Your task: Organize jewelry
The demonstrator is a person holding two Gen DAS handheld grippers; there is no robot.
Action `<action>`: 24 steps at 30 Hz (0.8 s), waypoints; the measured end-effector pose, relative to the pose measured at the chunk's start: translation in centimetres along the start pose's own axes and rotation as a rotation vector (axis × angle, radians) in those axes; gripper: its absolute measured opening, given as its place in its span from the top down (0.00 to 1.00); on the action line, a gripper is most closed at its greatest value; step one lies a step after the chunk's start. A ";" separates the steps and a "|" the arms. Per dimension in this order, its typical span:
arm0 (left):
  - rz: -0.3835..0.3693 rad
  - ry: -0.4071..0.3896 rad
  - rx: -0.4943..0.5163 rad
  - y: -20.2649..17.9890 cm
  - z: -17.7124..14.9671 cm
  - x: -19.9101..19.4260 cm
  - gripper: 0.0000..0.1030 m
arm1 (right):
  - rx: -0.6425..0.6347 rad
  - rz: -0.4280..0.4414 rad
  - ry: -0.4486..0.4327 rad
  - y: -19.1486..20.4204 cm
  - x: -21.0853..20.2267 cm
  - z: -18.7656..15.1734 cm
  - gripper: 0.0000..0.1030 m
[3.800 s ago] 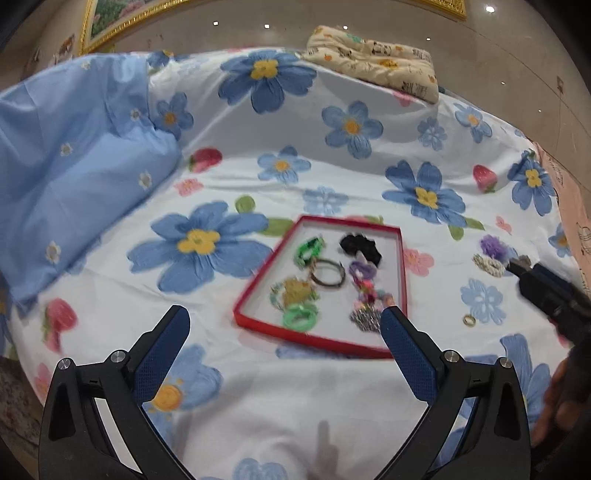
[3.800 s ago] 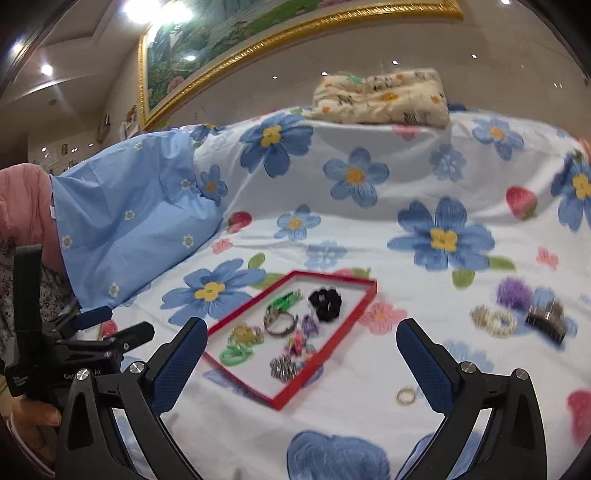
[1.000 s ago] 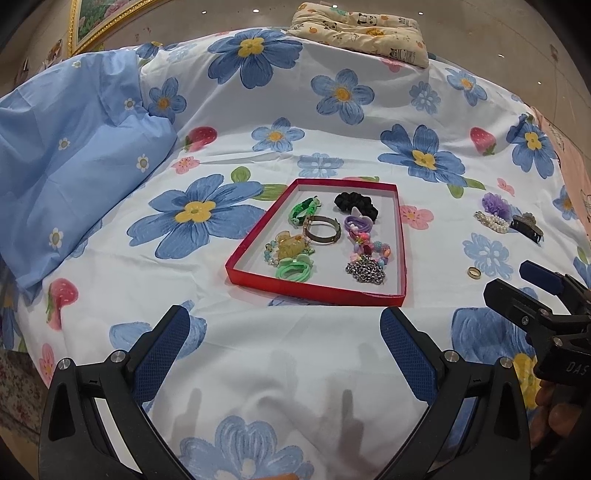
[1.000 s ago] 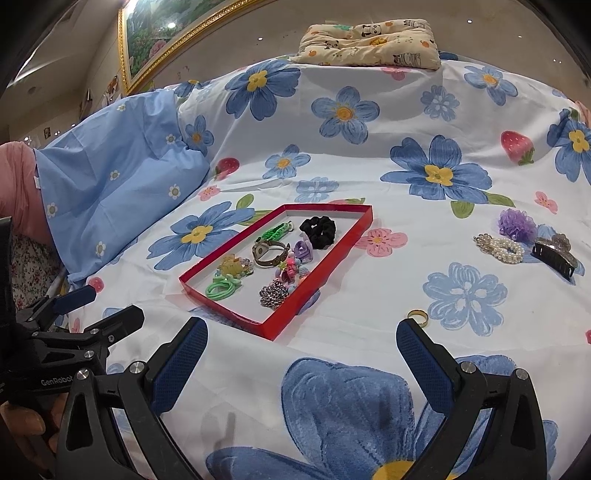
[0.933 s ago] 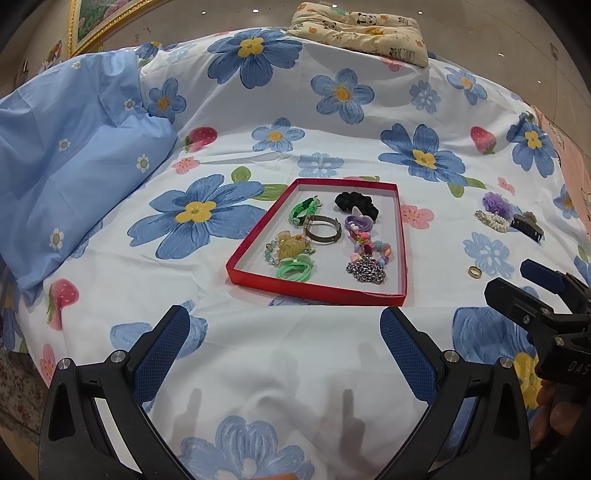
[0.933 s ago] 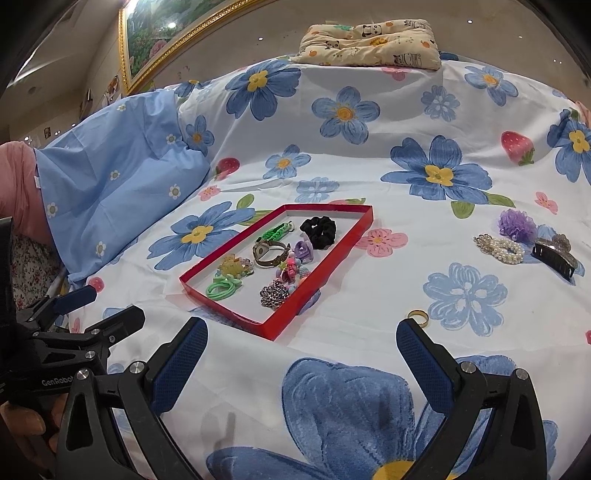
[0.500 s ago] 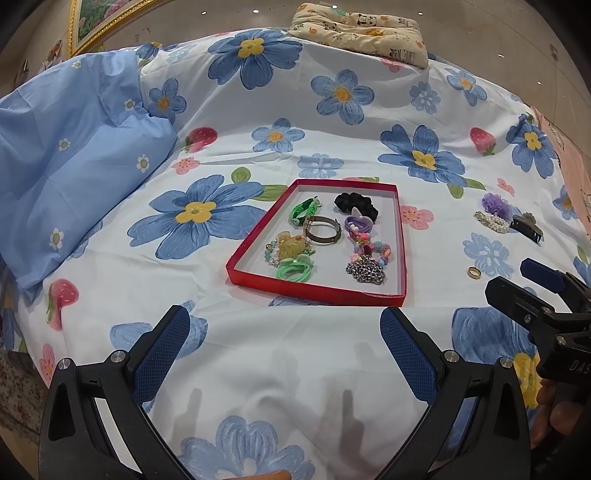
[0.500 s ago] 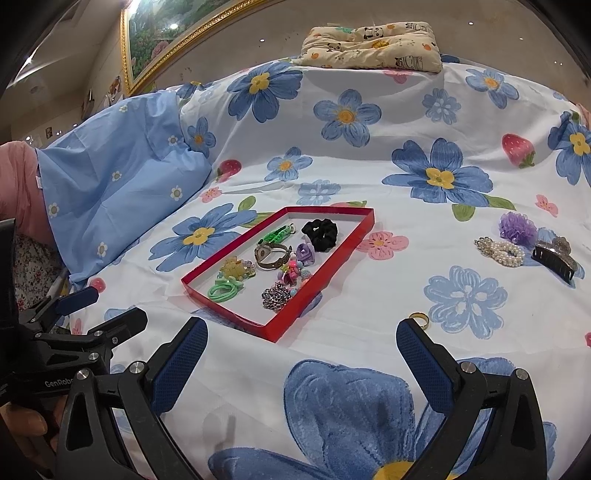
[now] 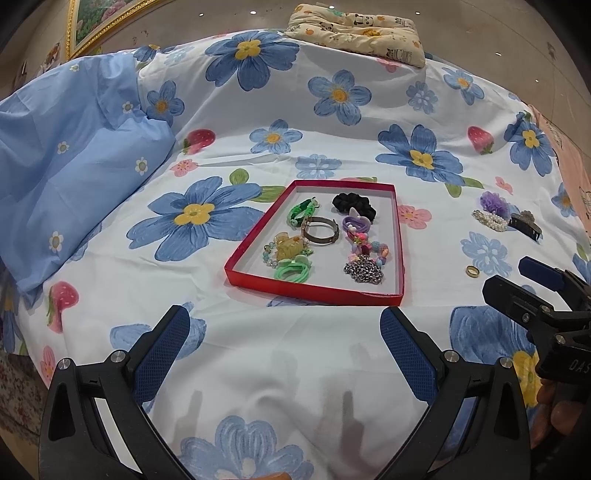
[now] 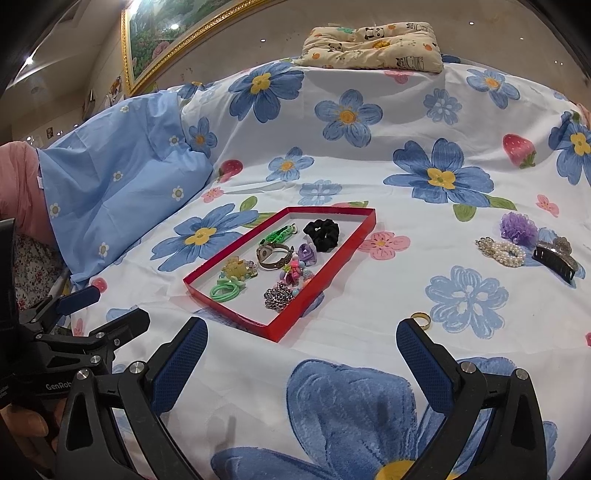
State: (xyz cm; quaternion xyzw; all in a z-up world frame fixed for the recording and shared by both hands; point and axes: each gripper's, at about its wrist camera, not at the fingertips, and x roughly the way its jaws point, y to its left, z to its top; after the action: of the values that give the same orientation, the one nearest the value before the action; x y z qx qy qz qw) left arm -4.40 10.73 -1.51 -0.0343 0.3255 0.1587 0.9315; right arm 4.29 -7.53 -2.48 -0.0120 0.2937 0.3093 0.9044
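Observation:
A shallow red tray (image 9: 242, 275) (image 10: 354, 242) lies mid-bed on the flowered sheet, holding a black scrunchie (image 9: 353, 204) (image 10: 321, 229), green hair ties (image 9: 293, 271), a bangle (image 9: 320, 229), a silver chain (image 9: 364, 271) and beaded pieces. To its right, loose on the sheet, lie a gold ring (image 9: 472, 271) (image 10: 420, 319), a pearl clip (image 10: 502, 251), a purple pompom (image 10: 518, 227) and a dark claw clip (image 10: 556, 258). My left gripper (image 9: 284, 339) is open and empty, below the tray. My right gripper (image 10: 301, 349) is open and empty; its right finger pad (image 10: 424, 356) sits just below the ring.
A light blue pillow (image 9: 62, 177) lies at the left. A cream printed cushion (image 10: 373, 46) rests at the bed's far end. A gold-framed picture (image 10: 173, 29) hangs on the wall behind. A hand (image 9: 557, 413) holds the right gripper's body at the lower right of the left wrist view.
Both grippers pulled back from the tray between 3.8 s and 1 s ago. Over the last second the views have barely shifted, and both grippers stay open.

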 end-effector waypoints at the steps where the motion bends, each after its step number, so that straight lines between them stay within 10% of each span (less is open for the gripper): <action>1: -0.001 0.000 0.000 0.0 0.0 -0.1 0.00 | -0.001 -0.001 0.000 0.0 0.0 0.0 0.00; 24: 0.004 -0.001 0.010 0.0 -0.1 0.2 0.00 | 0.005 0.002 0.003 0.2 0.0 -0.3 0.00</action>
State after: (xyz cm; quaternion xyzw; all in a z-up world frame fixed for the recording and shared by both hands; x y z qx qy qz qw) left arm -4.31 10.74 -1.71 -0.0291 0.3261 0.1590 0.9314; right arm 4.03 -7.42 -2.69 -0.0099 0.2959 0.3096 0.9036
